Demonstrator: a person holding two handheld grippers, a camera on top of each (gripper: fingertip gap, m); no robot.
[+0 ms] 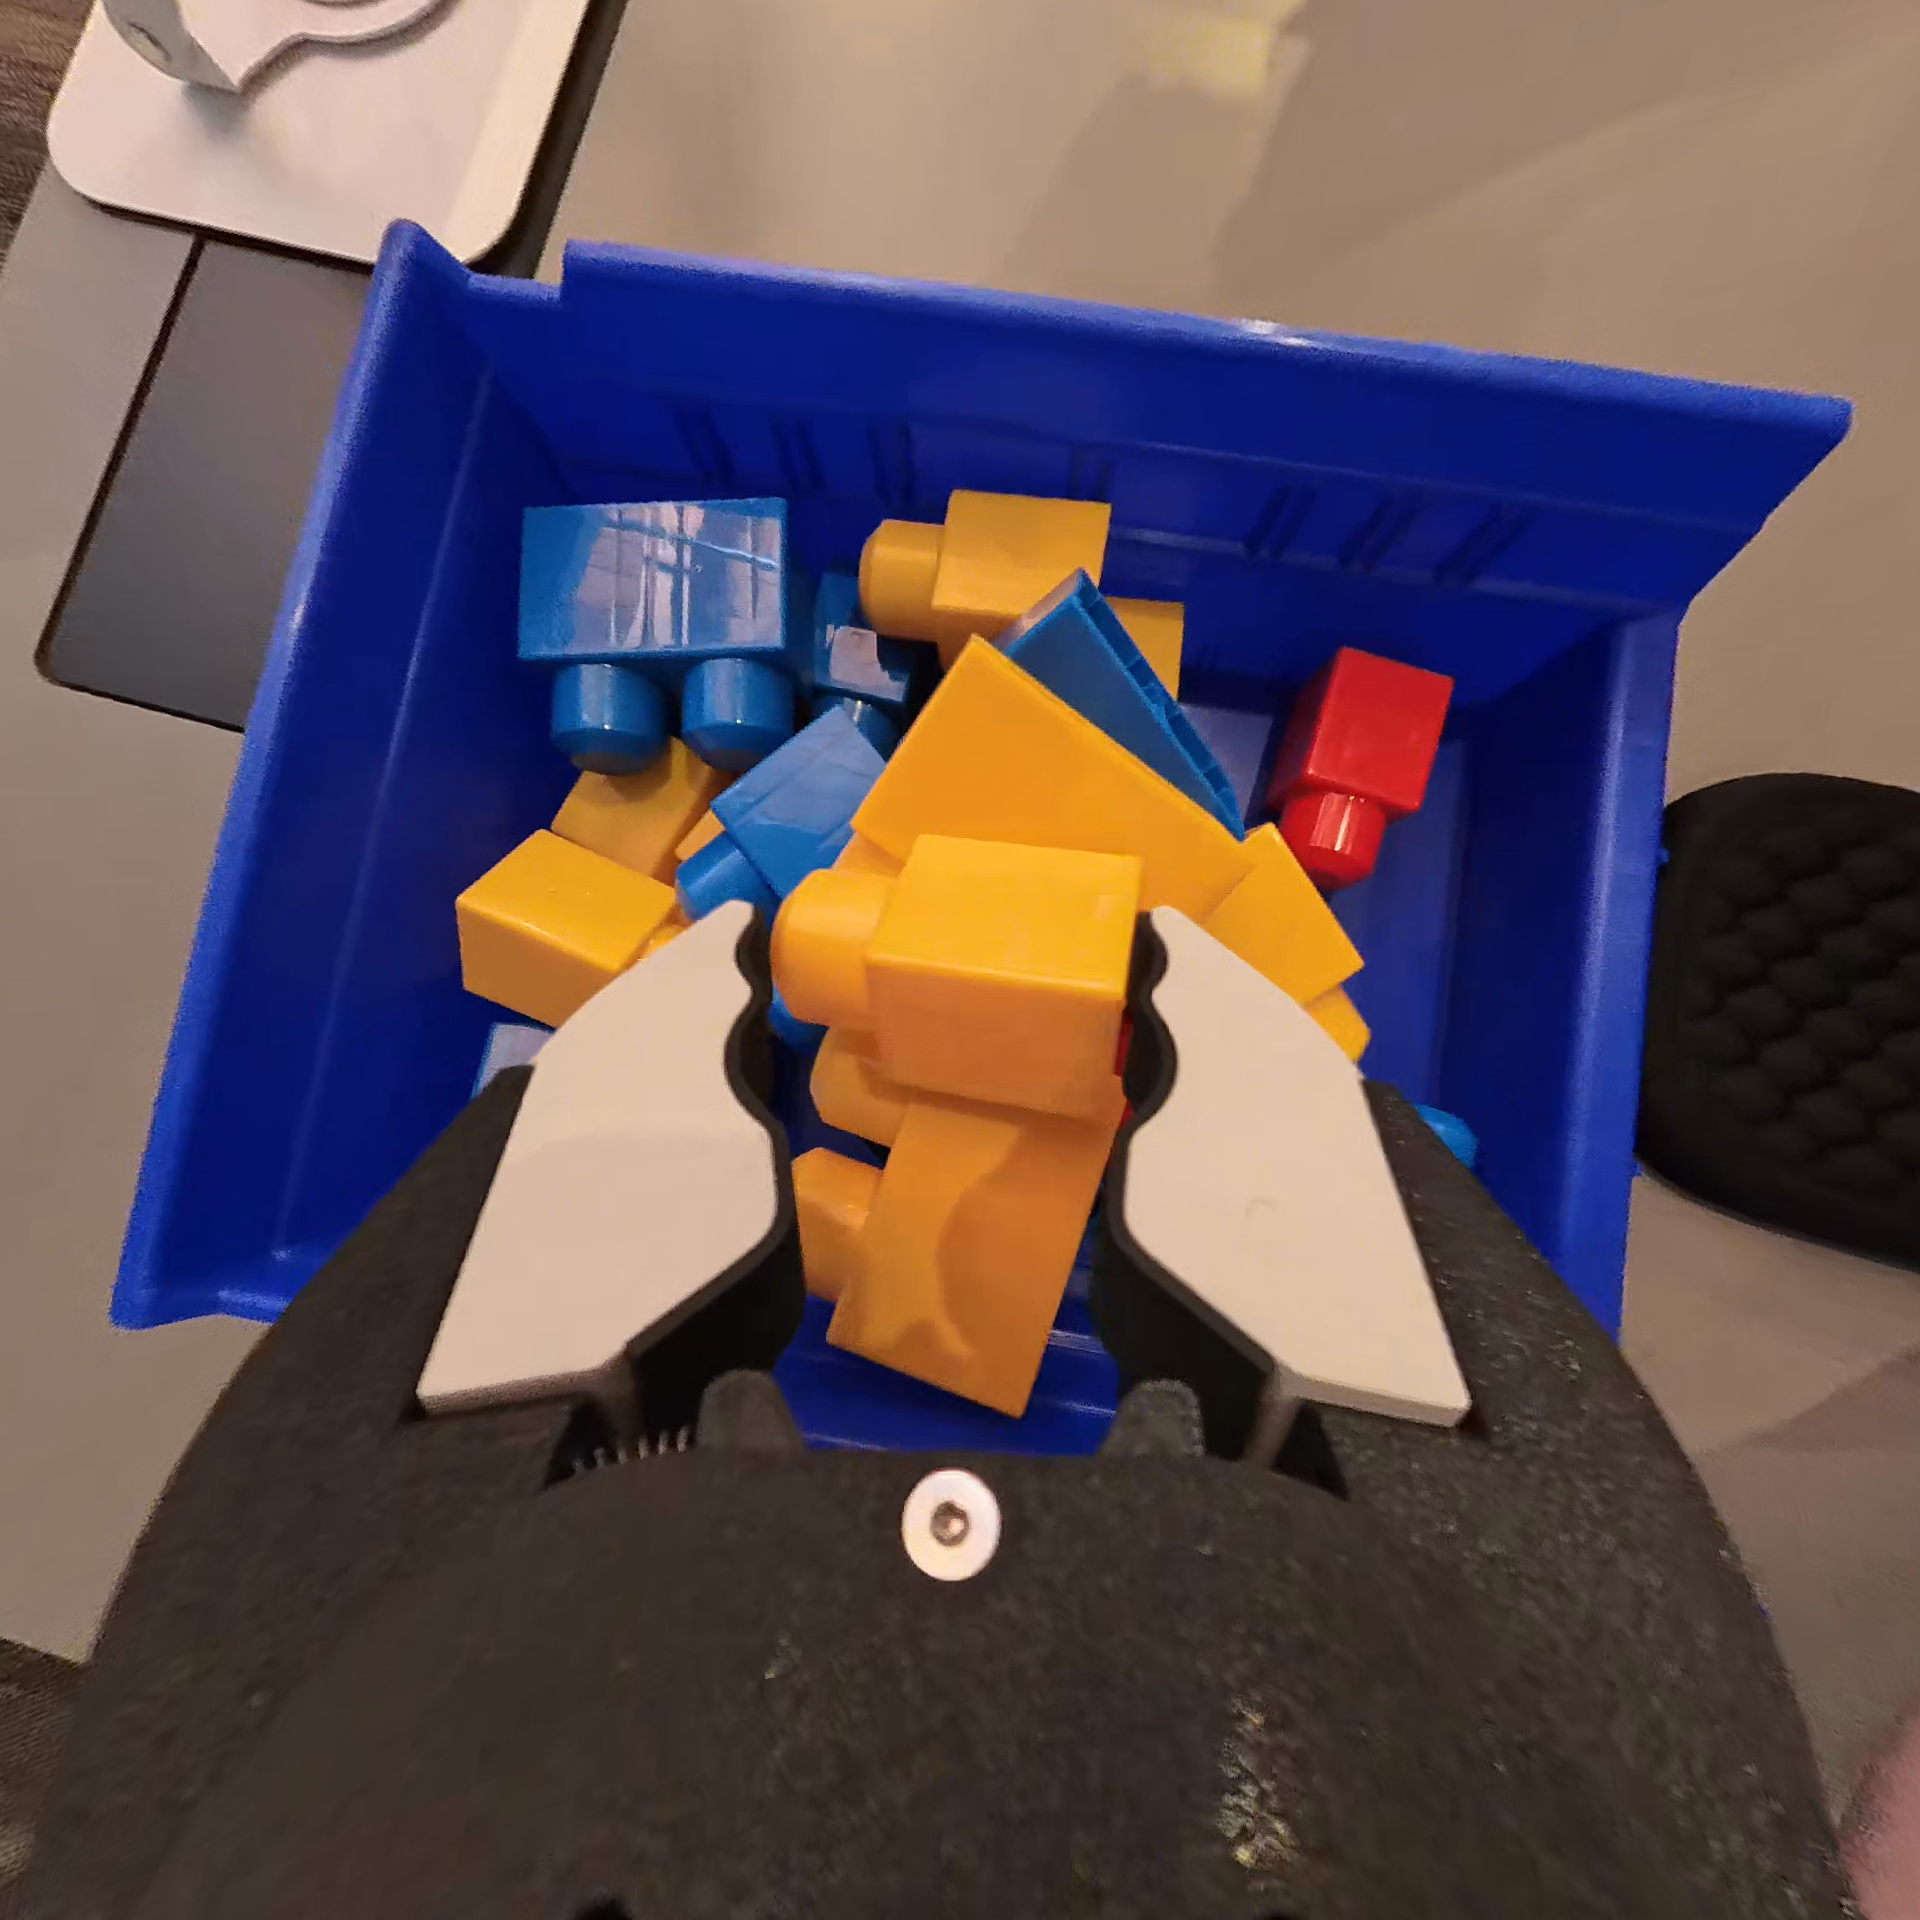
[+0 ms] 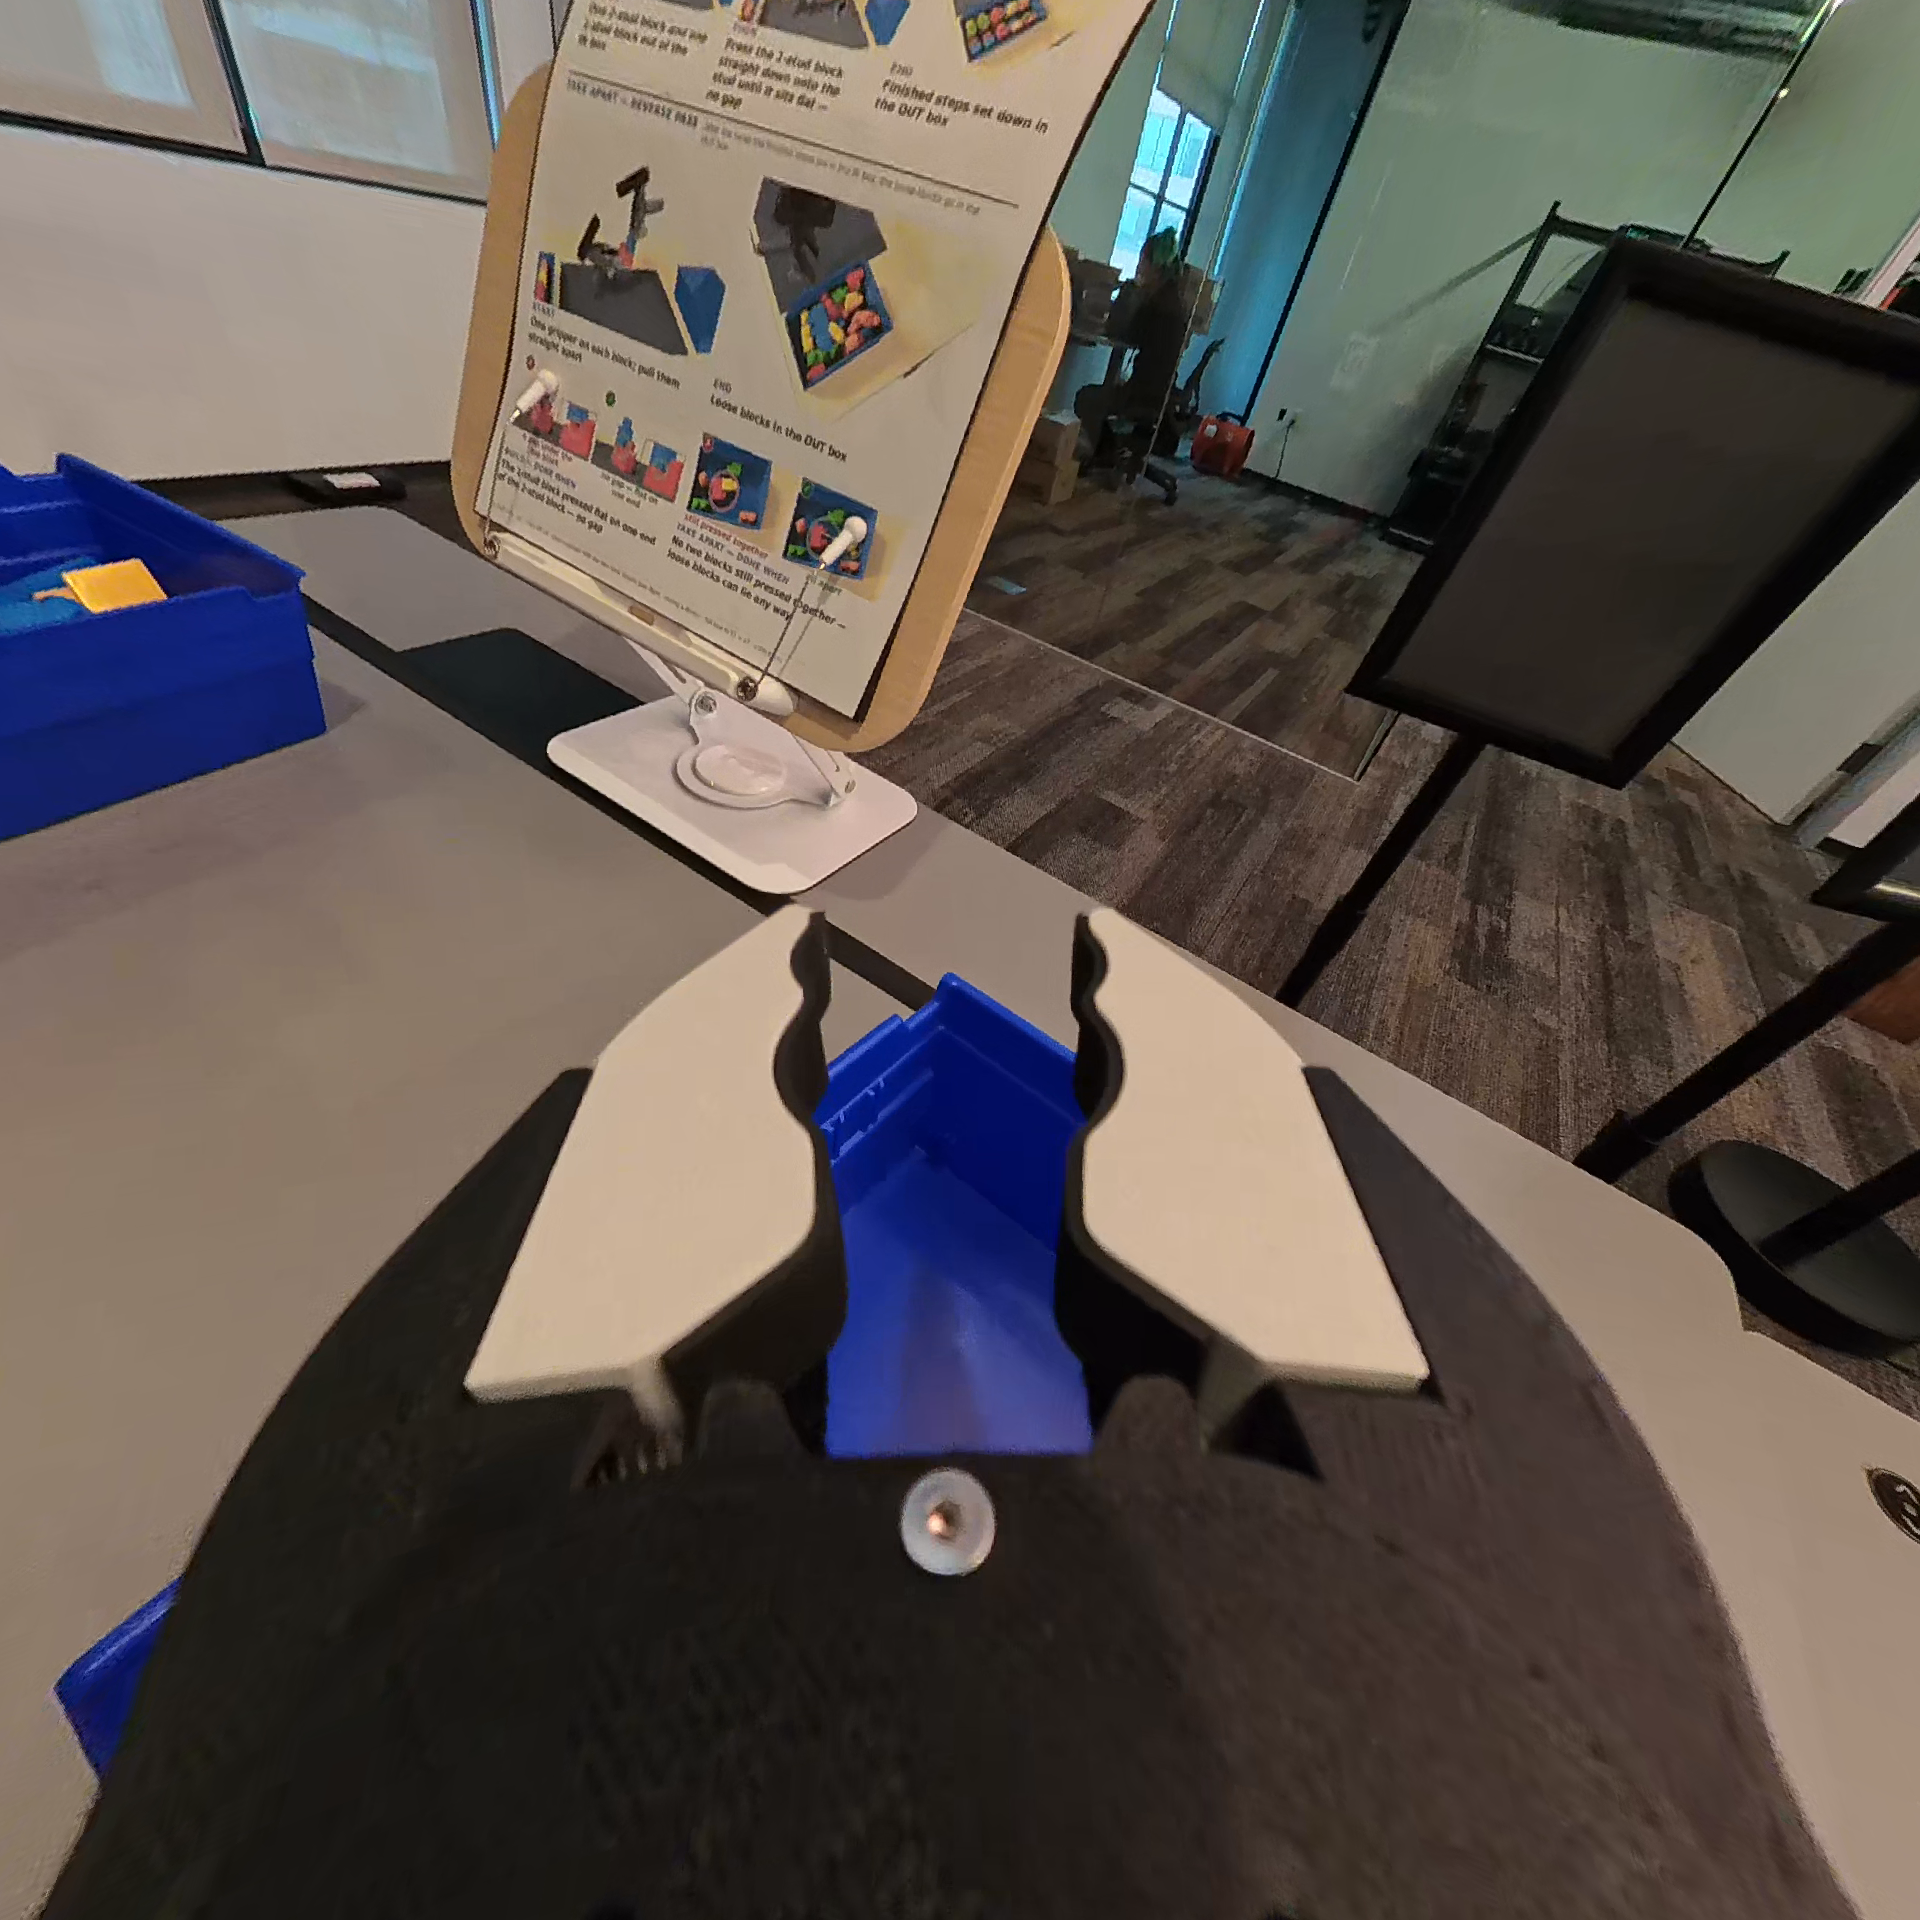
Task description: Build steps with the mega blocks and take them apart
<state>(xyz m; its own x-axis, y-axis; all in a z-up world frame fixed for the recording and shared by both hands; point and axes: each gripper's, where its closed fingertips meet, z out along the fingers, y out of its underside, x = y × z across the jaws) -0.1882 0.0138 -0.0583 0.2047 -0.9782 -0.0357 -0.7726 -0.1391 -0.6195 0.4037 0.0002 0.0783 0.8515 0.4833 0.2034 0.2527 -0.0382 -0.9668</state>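
Left wrist view: left gripper (image 1: 945, 935) — jaws spread about a block's width around a yellow stepped piece (image 1: 966, 1122), which looks like a one-stud block pressed on a two-stud block. The right pad touches it; a sliver of gap shows at the left, so whether the grip is firm cannot be told. The piece hangs over the near wall of the blue bin (image 1: 343, 935).

Bin contents: loose yellow blocks, a blue two-stud block (image 1: 655, 613) toward the far left corner, a red one-stud block (image 1: 1361, 748) by the right wall, all jumbled.

Right gripper (image 2: 945, 956) — jaws parted, holding nothing, over a second blue bin (image 2: 945, 1226) whose visible floor is bare.

A third blue bin (image 2: 156, 665) at the bench's far left holds a yellow block (image 2: 114, 584).

Progress, as a judgement: take-apart phase, with one step in hand and separation by both grippers still ahead.
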